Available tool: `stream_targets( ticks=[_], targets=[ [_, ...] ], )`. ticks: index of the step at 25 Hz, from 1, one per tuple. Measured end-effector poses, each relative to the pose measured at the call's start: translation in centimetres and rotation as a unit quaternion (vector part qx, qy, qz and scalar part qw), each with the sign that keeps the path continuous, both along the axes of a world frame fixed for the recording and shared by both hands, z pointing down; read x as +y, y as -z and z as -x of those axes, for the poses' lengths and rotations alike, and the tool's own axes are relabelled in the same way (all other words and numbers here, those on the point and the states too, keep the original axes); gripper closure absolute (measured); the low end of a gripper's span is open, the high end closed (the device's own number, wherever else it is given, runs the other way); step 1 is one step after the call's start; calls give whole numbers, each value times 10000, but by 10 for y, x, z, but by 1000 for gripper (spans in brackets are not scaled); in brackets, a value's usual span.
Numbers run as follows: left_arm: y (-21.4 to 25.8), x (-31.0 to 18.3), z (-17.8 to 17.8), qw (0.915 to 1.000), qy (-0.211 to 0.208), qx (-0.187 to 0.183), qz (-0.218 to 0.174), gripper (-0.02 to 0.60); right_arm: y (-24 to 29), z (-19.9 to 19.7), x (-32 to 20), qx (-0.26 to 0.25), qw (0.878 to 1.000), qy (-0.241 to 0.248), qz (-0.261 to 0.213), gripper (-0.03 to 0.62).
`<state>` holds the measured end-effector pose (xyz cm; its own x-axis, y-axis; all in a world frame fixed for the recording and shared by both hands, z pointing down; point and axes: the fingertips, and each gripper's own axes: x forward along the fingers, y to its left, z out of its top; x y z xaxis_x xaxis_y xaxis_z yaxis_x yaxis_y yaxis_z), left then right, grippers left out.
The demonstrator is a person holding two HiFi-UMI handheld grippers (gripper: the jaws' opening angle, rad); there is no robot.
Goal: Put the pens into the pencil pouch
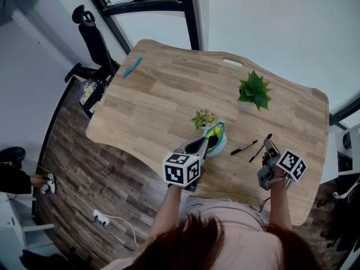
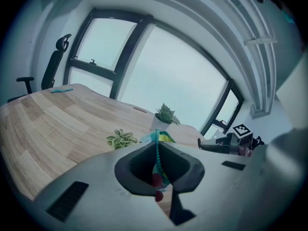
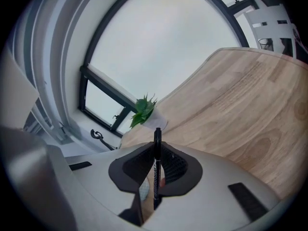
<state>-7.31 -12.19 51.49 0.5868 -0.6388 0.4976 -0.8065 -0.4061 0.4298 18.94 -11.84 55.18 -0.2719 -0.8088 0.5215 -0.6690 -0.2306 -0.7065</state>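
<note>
The teal and yellow pencil pouch (image 1: pixel 215 138) stands open near the table's front edge. My left gripper (image 1: pixel 203 144) is shut on its zipper rim; in the left gripper view the teal zipper edge of the pouch (image 2: pixel 158 139) runs pinched between the jaws of the left gripper (image 2: pixel 157 153). To the right, my right gripper (image 1: pixel 271 148) hangs above the table, shut on a black pen (image 3: pixel 157 146) that stands upright across the jaws of the right gripper (image 3: pixel 155 160). Two more black pens (image 1: pixel 243 147) (image 1: pixel 260 148) lie on the wood between pouch and right gripper.
A small succulent (image 1: pixel 202 118) sits just behind the pouch, and a larger potted plant (image 1: pixel 254 91) stands further back right. A teal object (image 1: pixel 133 67) lies at the far left corner of the table (image 1: pixel 163 94). An office chair (image 1: pixel 93 38) stands beyond that corner.
</note>
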Motion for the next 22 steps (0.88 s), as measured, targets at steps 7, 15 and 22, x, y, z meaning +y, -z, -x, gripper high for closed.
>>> stream_targets(
  ticks=[7,15,22],
  targets=[
    [2,-1,-7,9998,222,7,-13,569,45,14,-21,-495,9962,242,-675,557],
    [5,-7,-13,9993,355,-67,-38,569,92,36,-50,-811,9858,561,-1361,557],
    [6,-9,-10,9988,479,-85,2,569,131,65,-73,-906,9650,1021,-2239,557]
  ],
)
